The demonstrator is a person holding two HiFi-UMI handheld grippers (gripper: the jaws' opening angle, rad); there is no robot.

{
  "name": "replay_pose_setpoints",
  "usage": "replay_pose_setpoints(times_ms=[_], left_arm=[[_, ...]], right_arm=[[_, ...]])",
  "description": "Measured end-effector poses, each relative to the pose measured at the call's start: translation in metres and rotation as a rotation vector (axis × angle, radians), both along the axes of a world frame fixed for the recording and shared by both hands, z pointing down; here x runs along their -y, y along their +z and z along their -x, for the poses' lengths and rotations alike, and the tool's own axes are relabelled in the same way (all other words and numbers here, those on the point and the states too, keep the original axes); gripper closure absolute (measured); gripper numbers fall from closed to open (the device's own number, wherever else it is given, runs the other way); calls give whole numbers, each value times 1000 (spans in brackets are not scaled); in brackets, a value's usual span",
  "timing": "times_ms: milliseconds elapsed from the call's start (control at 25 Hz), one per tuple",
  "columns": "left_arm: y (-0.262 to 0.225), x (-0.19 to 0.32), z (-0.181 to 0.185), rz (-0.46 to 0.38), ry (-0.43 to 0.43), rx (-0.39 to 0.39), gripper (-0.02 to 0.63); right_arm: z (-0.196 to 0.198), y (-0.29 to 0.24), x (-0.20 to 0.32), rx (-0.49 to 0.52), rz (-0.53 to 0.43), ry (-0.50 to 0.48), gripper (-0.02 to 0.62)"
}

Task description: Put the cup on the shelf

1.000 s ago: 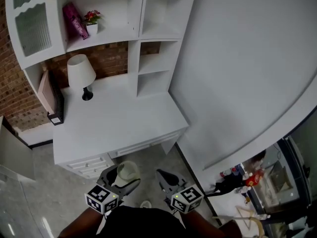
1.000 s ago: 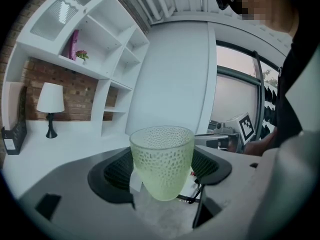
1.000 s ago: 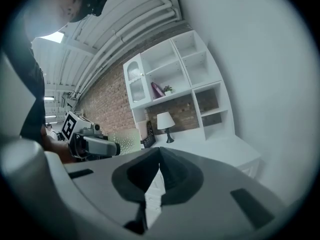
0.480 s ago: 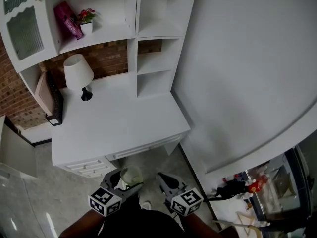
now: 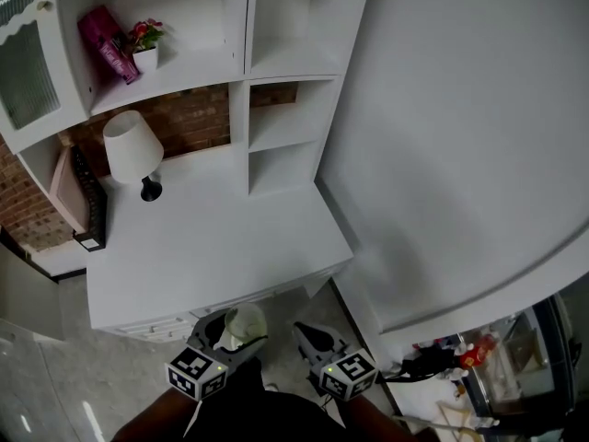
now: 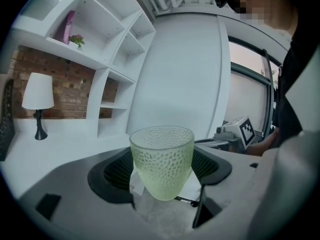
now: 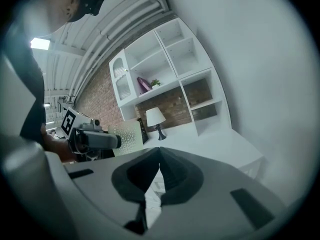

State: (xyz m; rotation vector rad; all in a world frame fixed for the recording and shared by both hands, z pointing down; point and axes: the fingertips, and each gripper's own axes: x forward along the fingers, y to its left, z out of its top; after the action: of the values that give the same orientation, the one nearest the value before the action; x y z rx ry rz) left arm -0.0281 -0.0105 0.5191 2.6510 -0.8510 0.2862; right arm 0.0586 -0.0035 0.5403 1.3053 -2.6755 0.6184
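L gripper (image 5: pixel 232 332) clamped on cup (image 6: pixel 161 161), upright. R gripper (image 7: pixel 159 158) jaws together, empty. I see both near desk (image 5: pixel 212 247) edge, below shelf (image 5: pixel 287 68).

A white lamp (image 5: pixel 127 144) with a black foot stands on a white desk (image 5: pixel 221 238). Behind the lamp is a red brick wall (image 5: pixel 198 118). A black frame (image 5: pixel 86 203) leans at the desk's left end, near the lamp. Higher up, on a shelf (image 5: pixel 179 75), a pink packet (image 5: pixel 104 44) leans just beside a little white pot of red flowers (image 5: pixel 144 48). White drawers (image 5: pixel 156 325) sit under the desk.
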Motion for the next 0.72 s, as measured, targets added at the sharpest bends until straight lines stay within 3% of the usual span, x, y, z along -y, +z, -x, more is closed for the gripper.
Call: replay_pose_setpoints(times_ms=[360,720], left_arm=[[-15,94,14,-49,-9,-10,250],[-21,169,29,-69,26,-17,250]], right_arm=[[14,-22,90,-44,-36,-25,589],[20,-29,171,-55,-54,26,589]])
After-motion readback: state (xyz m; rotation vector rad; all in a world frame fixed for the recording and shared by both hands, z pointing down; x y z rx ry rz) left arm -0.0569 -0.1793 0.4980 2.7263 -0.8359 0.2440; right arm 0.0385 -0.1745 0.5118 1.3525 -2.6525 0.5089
